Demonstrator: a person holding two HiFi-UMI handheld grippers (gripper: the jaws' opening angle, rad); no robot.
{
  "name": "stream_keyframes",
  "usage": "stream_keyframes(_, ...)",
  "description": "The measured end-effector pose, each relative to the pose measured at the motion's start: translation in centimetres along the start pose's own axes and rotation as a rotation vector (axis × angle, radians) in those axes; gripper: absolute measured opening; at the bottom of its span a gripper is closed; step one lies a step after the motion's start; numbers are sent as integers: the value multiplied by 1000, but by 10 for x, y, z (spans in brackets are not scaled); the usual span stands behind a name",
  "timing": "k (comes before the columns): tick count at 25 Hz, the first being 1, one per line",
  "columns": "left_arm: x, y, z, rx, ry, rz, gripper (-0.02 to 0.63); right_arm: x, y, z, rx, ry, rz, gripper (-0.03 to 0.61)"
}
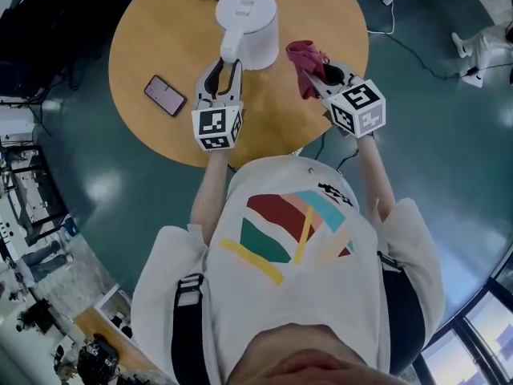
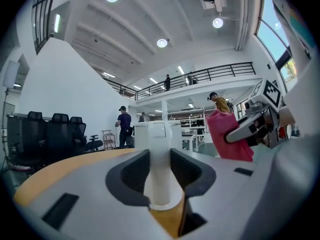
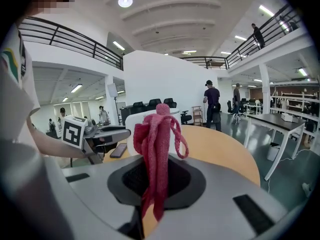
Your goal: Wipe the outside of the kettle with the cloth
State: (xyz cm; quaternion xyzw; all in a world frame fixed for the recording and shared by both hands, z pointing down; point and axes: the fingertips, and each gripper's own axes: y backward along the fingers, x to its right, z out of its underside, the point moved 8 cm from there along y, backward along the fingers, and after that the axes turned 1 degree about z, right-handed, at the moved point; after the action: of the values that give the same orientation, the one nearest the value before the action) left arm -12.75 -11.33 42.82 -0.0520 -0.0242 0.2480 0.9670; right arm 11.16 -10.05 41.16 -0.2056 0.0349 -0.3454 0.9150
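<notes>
Both tongs busy at the kettle
The left gripper (image 1: 222, 70) pinches the handle (image 1: 231, 48) of the white kettle (image 1: 250, 14), which stands mid-table (image 1: 160, 38); the right gripper (image 1: 318, 75) is clamped on the pink cloth (image 1: 304, 58), just beside the kettle's right flank

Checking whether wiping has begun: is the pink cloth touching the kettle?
Apart. The left gripper view shows a clear gap, with the room behind visible, between the cloth and the kettle.

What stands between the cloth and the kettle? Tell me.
Nothing visible: the cloth in the right tongs hangs beside the kettle, apart from it. The left tongs hold its handle, off that path.
</notes>
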Motion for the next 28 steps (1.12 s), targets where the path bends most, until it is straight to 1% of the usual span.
stream_keyframes(3,-6,-1,3,4,-14,15,176,4,-5,6,-9,-2,-8,38)
stream_keyframes(6,-14,1,6,6,-27,-17,176,8,-10,9,-16,-1,-13,38)
stream_keyframes(9,-23,0,4,-8,-40,-29,178,14,-15,7,-26,-4,-17,39)
stream_keyframes(11,-31,0,3,-17,-48,-69,178,15,-21,6,-33,-6,-22,39)
stream_keyframes(13,-49,0,5,-22,-40,-143,177,15,-33,4,-42,-5,-31,39)
stream_keyframes(14,-62,-1,6,-23,-20,-173,177,14,-42,2,-47,-3,-36,39)
stream_keyframes(16,-87,-7,4,-25,20,-202,176,12,-57,-5,-55,1,-45,38)
stream_keyframes(17,-94,-10,1,-28,20,-206,176,11,-60,-8,-57,4,-49,39)
stream_keyframes(20,-108,-24,-2,-48,-24,-217,176,12,-63,-7,-54,12,-64,39)
stream_keyframes(24,-132,-46,-3,-61,-29,-224,176,12,-71,-12,-44,22,-76,38)
stream_keyframes(27,-139,-59,-11,-62,-49,-226,174,9,-65,-23,13,32,-86,38)
stream_keyframes(28,-138,-64,-13,-64,-62,-221,152,8,-63,-26,38,35,-91,38)
